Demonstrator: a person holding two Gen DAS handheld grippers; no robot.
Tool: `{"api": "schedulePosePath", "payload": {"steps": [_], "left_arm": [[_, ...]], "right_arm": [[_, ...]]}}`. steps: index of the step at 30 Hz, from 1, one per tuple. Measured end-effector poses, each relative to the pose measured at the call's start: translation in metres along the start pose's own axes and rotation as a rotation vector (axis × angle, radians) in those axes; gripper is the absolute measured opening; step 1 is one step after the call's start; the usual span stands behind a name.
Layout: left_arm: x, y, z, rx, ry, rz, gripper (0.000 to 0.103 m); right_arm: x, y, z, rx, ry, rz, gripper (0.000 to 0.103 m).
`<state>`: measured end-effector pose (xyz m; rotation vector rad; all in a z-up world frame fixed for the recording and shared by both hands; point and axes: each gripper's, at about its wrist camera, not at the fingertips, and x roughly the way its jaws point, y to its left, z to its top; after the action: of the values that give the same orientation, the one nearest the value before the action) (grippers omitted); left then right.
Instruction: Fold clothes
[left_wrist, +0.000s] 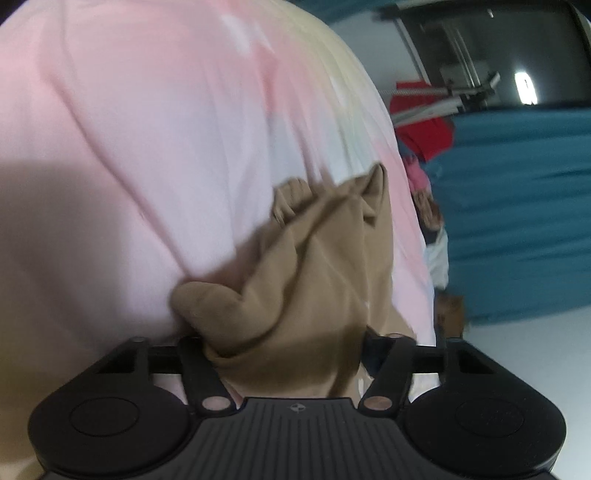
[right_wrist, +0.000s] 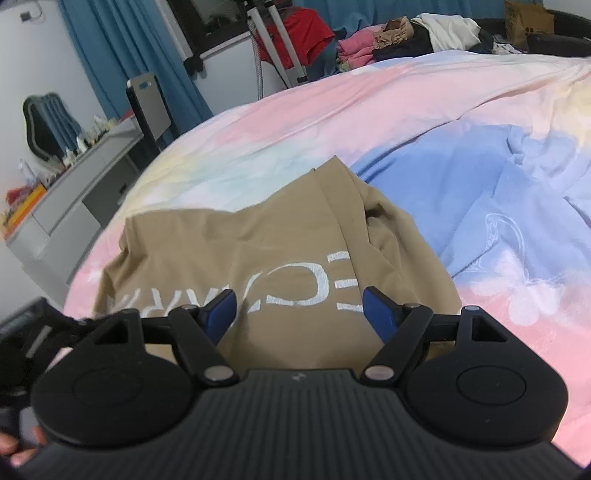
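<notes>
The tan garment (right_wrist: 258, 266) lies on the bed, spread over the pastel bedspread (right_wrist: 406, 110), with white embroidered lettering facing up and one side already doubled over into a ridge. In the left wrist view a bunched part of the same cloth (left_wrist: 306, 277) runs straight into the left hand-held gripper (left_wrist: 286, 354); its fingertips are buried in the fabric, so it is probably clamped on the garment, though the blur makes that hard to confirm. The right hand-held gripper (right_wrist: 299, 310) hovers just above the lettered panel, its blue pads (right_wrist: 221, 314) standing apart with nothing between them.

The step in hand looks like a mid-fold: one edge gathered and being carried. Next, the right side would need to pin or pinch the flat panel while the lifted edge is laid across and smoothed.

A pile of other clothes (right_wrist: 399, 40) waits at the far side of the bed
</notes>
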<state>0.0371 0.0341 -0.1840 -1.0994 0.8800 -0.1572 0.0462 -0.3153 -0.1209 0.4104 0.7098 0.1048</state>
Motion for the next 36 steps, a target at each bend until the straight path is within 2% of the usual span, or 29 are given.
{"api": "schedulePosePath", "payload": {"steps": [1,3,4,6,9,12,13,16,19,22,24,27,31,36], "left_arm": [[0.001,-0.002,0.001,0.015,-0.012,0.000,0.049],[0.000,-0.008,-0.001,0.059,-0.036,-0.004,0.039],[-0.002,-0.011,-0.003,0.074,-0.049,-0.014,0.033],[-0.007,-0.017,-0.004,0.101,-0.074,-0.040,0.027],[-0.012,-0.027,-0.005,0.143,-0.100,-0.076,0.024],[-0.013,-0.035,-0.007,0.163,-0.117,-0.105,0.023],[-0.015,-0.036,-0.008,0.164,-0.120,-0.114,0.023],[-0.016,-0.039,-0.008,0.163,-0.129,-0.133,0.022],[-0.025,-0.033,-0.005,0.154,-0.135,-0.152,0.021],[-0.029,-0.030,-0.005,0.147,-0.139,-0.162,0.021],[-0.031,-0.030,-0.007,0.152,-0.138,-0.168,0.021],[-0.036,-0.032,-0.012,0.186,-0.137,-0.166,0.020],[-0.046,-0.039,-0.016,0.176,-0.110,-0.206,0.020],[-0.058,-0.091,-0.031,0.231,-0.083,-0.219,0.020]], "right_arm": [[-0.006,-0.001,0.001,0.037,-0.012,0.032,0.078],[-0.018,-0.004,0.004,0.117,-0.038,0.103,0.079],[-0.025,-0.006,0.005,0.165,-0.040,0.160,0.079],[-0.033,-0.009,0.005,0.266,-0.021,0.287,0.079],[-0.033,-0.013,-0.004,0.424,0.071,0.474,0.080],[-0.014,-0.017,-0.024,0.591,0.217,0.622,0.080],[-0.004,-0.018,-0.031,0.650,0.269,0.638,0.080],[0.020,-0.025,-0.047,0.764,0.335,0.608,0.079],[0.028,-0.042,-0.052,0.853,0.277,0.531,0.079],[0.018,-0.046,-0.049,0.854,0.198,0.479,0.078],[0.012,-0.048,-0.046,0.852,0.145,0.445,0.059],[0.001,-0.051,-0.043,0.847,0.066,0.395,0.037],[-0.012,-0.056,-0.038,0.839,-0.039,0.326,0.032],[-0.048,-0.064,-0.008,0.890,-0.089,0.340,0.032]]}}
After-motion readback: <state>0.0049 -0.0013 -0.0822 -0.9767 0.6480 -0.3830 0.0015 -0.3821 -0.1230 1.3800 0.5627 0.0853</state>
